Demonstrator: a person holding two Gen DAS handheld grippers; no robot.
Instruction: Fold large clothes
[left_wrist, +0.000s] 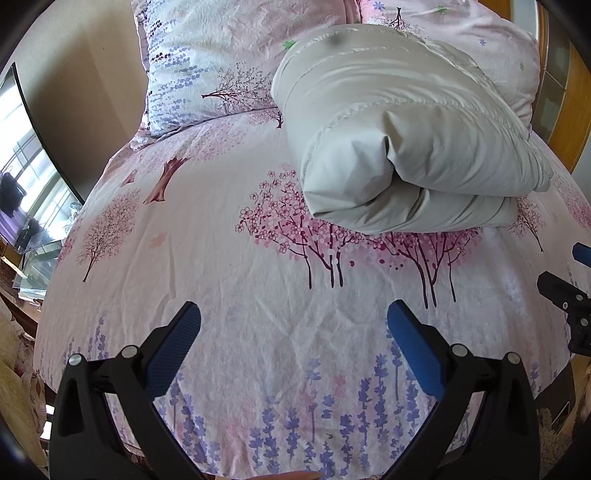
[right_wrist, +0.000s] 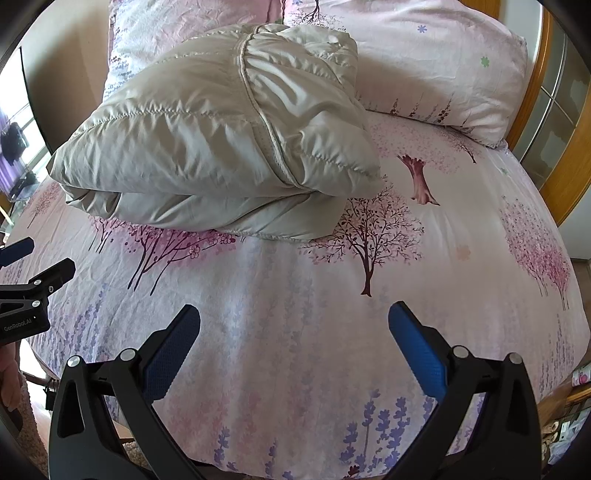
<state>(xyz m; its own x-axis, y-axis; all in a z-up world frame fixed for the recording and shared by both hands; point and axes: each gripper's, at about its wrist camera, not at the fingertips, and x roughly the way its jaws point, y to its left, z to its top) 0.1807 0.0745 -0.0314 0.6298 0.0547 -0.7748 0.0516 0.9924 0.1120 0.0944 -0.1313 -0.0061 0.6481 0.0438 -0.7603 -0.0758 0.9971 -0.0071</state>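
Right now I am looking over a bed (left_wrist: 207, 258) covered in a pink cotton sheet printed with cherry trees and purple lavender, lightly creased. 2 matching pillows are lying at 12 o'clock, one (left_wrist: 207, 62) toward 11 and one (right_wrist: 436, 62) toward 1. A beige wall and a dark screen (left_wrist: 26, 155) are showing at 9 o'clock, and a wooden frame (right_wrist: 569, 173) is curving at 3 o'clock.

The quilted jacket (left_wrist: 402, 147) is sitting folded into a puffy bundle on the sheet at 1 o'clock from my left gripper (left_wrist: 293, 321) and at 11 o'clock from my right gripper (right_wrist: 293, 321). Its long axis is running from 10 toward 4 in the left view, with the open folded end facing me. Its shell is pale grey, shiny, stitched in padded rows.

Both grippers are hovering spread wide, holding nothing, blue ribbed pads (left_wrist: 177, 350) apart.
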